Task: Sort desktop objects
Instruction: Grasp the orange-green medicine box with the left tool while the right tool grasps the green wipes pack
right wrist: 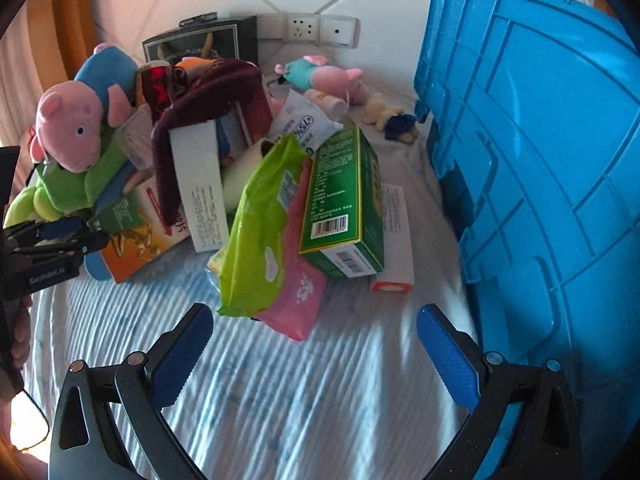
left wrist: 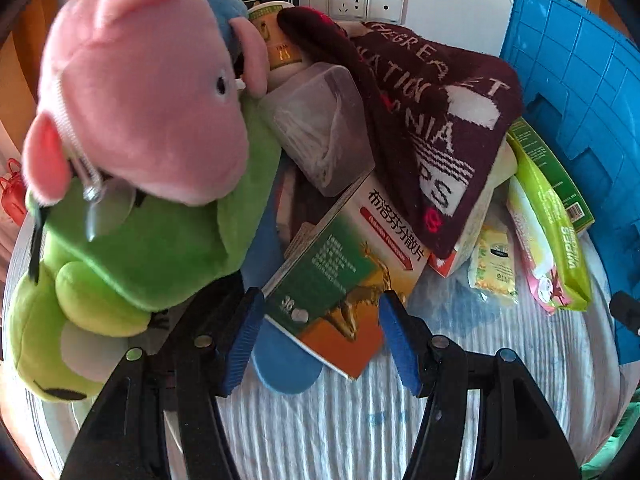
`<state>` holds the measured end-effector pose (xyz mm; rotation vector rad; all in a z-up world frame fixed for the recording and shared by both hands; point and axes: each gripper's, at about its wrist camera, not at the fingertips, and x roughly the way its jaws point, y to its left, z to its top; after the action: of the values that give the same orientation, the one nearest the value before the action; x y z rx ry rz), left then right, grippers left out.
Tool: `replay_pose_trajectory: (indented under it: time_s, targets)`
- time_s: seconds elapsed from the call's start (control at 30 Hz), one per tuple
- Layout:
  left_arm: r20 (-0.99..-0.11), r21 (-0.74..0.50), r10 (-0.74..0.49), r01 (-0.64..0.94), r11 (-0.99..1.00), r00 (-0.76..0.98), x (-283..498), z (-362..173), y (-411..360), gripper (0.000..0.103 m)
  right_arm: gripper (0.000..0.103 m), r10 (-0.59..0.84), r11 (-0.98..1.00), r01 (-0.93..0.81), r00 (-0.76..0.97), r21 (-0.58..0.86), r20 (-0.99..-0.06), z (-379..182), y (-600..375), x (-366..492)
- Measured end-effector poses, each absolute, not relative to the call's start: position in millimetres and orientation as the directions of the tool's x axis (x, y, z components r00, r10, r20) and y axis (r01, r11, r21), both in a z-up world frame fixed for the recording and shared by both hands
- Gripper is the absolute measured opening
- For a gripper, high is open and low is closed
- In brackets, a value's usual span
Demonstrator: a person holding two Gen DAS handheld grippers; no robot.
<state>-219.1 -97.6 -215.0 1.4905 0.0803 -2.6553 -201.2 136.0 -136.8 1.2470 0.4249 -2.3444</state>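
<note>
Cluttered pile on striped cloth over the desk (right wrist: 280, 400), blue crate (right wrist: 540, 160) at right. Left claw (left wrist: 320, 336) partly open, pads straddling the near corner of the orange-green medicine box (left wrist: 344, 280), not visibly pressing. Box likely light, stiff cardboard, glossy; best pinched across its narrow faces, though maroon knit cloth (left wrist: 432, 128) lies on its far end. Right claw (right wrist: 316, 356) wide, empty, short of the green wipes pack (right wrist: 260, 232).

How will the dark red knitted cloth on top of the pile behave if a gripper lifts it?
The knitted cloth is draped over boxes, so it will probably be floppy and sag. It looks light. It may drag the medicine box it partly covers.
</note>
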Motion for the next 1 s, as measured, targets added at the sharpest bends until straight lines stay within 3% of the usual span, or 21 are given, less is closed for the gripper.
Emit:
replay_pose_trajectory:
  time_s: [0.2,0.3,0.53,0.7,0.83,0.93,1.0]
  targets:
    - [-0.879,0.042,-0.059,0.045,-0.998,-0.473,-265,-234,-82,0.059,0.103,-0.224,-0.85,0.524,-0.453,-0.054,-0.863,-155,124,-221]
    - [-0.899,-0.016,-0.004,0.042,-0.999,-0.437,-278,-245,-81,0.07,0.103,-0.233,-0.849,0.526,-0.439,-0.038,-0.868,-160,118,-230]
    - [-0.92,-0.043,0.059,-0.052,-0.998,-0.386,-237,-258,-62,0.079,0.103,-0.242,-0.839,0.543,-0.402,-0.017,-0.883,-174,106,-239]
    - [-0.934,-0.097,0.093,-0.005,-0.995,-0.345,-215,-261,-57,0.079,0.103,-0.267,-0.838,0.545,-0.375,0.021,-0.888,-178,102,-236]
    - [-0.943,-0.069,0.063,0.009,-0.998,-0.326,-213,-260,-48,0.08,0.103,-0.3,-0.822,0.567,-0.355,0.051,-0.886,-174,101,-226]
    - [-0.952,-0.059,0.046,0.034,-0.998,-0.304,-211,-262,-41,0.084,0.103,-0.301,-0.807,0.588,-0.341,0.047,-0.891,-177,95,-222]
    - [-0.958,-0.06,0.047,0.038,-0.997,-0.283,-210,-268,-36,0.092,0.103,-0.301,-0.798,0.602,-0.336,0.042,-0.893,-178,91,-216]
